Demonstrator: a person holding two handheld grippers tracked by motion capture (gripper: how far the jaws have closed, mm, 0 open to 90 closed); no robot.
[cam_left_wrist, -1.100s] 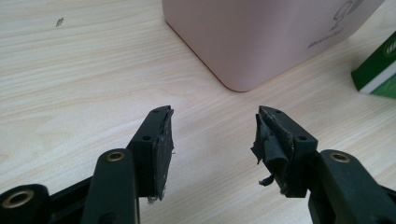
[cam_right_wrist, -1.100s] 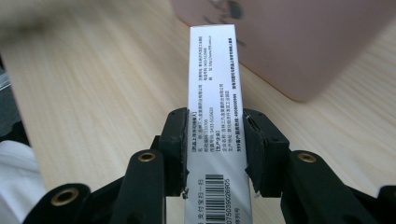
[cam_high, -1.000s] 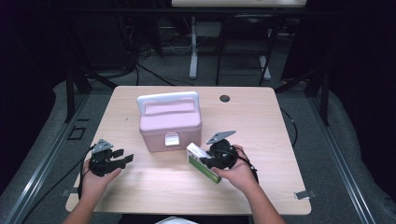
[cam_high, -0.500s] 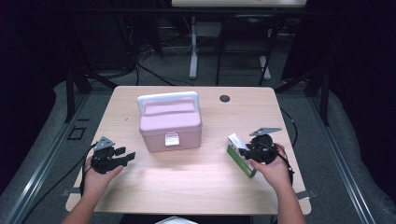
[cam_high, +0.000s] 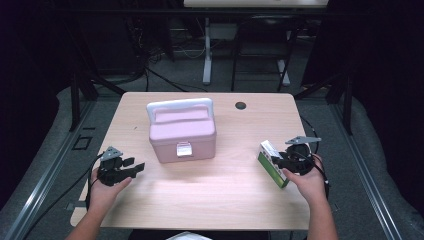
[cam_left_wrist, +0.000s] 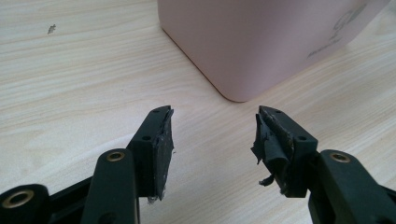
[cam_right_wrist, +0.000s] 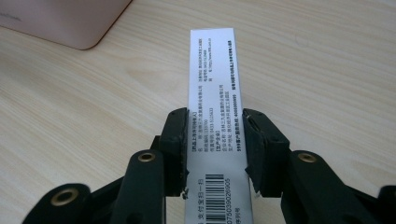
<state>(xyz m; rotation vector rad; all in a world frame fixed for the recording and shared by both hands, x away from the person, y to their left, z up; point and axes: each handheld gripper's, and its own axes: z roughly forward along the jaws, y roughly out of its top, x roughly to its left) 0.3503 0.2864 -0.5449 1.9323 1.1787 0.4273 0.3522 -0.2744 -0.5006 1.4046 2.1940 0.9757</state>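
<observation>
Your right gripper (cam_high: 283, 161) clamps the green-and-white printed cardboard carton (cam_high: 272, 162), long axis along its jaws, at 3 o'clock from the closed pink plastic case (cam_high: 182, 131), while your left gripper (cam_high: 131, 168), jaws apart and empty, lies at 8 o'clock.

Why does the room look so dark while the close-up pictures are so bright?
High view: light falls on the table, the surroundings stay black. Right gripper view: the carton is sharp, small print legible. Left gripper view: the pink box is evenly lit, without glare.
</observation>
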